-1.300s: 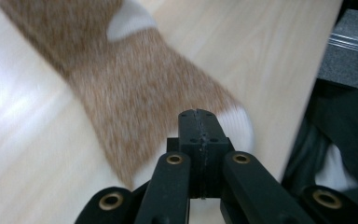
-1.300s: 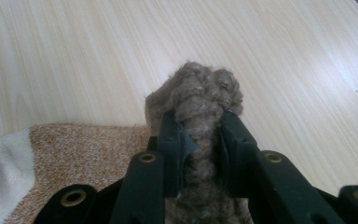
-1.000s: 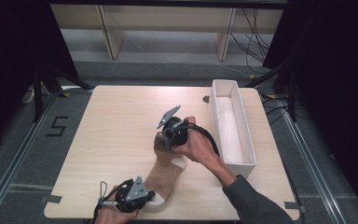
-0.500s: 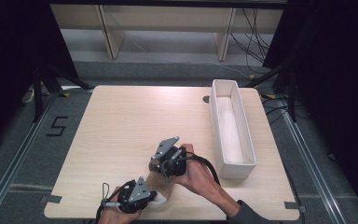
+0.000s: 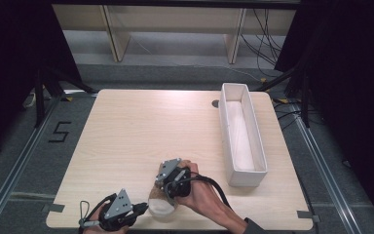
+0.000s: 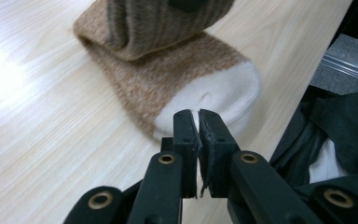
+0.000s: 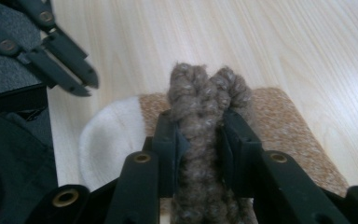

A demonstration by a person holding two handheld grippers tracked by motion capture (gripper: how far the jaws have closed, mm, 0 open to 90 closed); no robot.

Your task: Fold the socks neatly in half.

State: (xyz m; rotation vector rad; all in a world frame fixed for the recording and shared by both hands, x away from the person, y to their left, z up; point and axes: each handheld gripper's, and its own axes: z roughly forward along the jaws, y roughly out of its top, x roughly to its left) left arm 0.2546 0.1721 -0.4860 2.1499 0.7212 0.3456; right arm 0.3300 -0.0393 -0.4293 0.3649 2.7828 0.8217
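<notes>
A tan sock (image 5: 157, 194) with a white toe (image 5: 161, 209) lies folded near the table's front edge. My right gripper (image 5: 169, 194) is shut on its grey-brown ribbed cuff (image 7: 205, 88), which bulges up between the jaws of the right gripper (image 7: 200, 133) above the tan foot part (image 7: 284, 126). My left gripper (image 5: 143, 210) sits just left of the toe. The left gripper (image 6: 197, 114) has just been opening: a narrow gap shows, nothing lies between its jaws, and the white toe (image 6: 219, 93) is just beyond the tips. The left gripper (image 7: 81, 84) also appears beside the toe.
A long white box (image 5: 243, 136) stands along the right side of the wooden table (image 5: 141, 126). The sock and both hands are close to the front edge. Dark cloth of the person's clothing (image 6: 340, 121) hangs beyond that edge.
My right gripper has carried the cuff toward the front edge, folding the sock over its toe end. The left gripper has let go of the toe and drawn back to the left.
</notes>
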